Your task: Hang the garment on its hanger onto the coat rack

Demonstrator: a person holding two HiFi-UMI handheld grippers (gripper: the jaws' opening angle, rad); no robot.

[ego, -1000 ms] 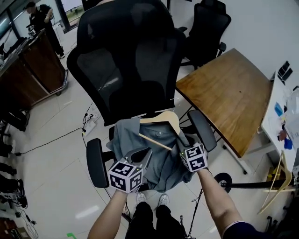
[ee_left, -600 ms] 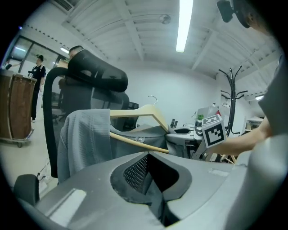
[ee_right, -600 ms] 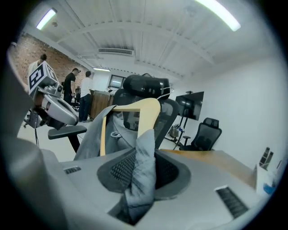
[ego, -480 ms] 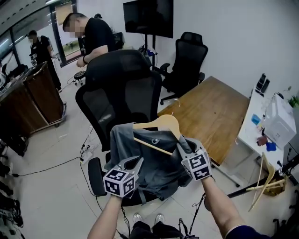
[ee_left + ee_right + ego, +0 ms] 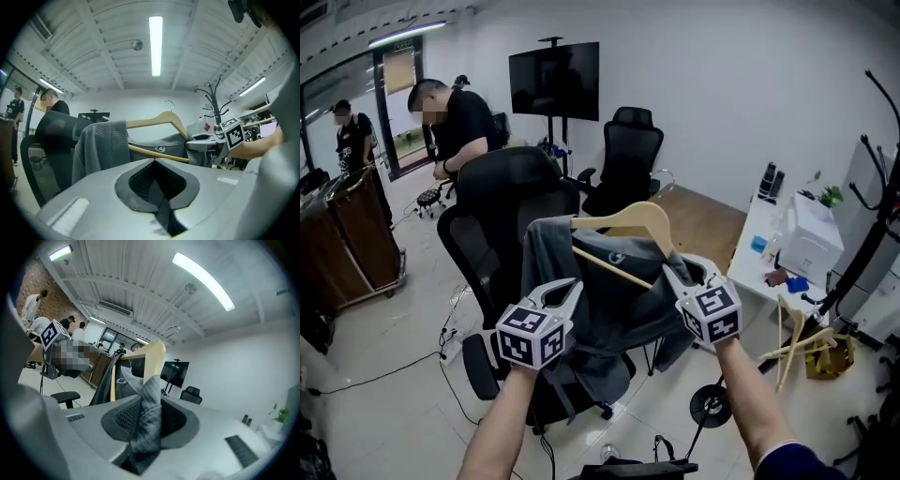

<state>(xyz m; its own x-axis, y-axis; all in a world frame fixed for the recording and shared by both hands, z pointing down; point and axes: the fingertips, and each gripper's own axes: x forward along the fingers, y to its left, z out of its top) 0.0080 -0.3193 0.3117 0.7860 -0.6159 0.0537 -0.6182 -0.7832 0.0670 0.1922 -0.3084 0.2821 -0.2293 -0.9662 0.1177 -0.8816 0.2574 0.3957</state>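
While garment (image 5: 605,305) hangs raised, chair (image 5: 492,216) behind, coat rack (image 5: 862,248) right.

Held the left forearm (image 5: 502,422) and right forearm (image 5: 750,403) bare, stretched forward and up, apart from each other. Pinched a grey fold of the garment (image 5: 609,309) in the right gripper (image 5: 145,425), jaws pressed on it. Clamped the left gripper (image 5: 157,192) likewise on darker cloth, jaws pointing upward.
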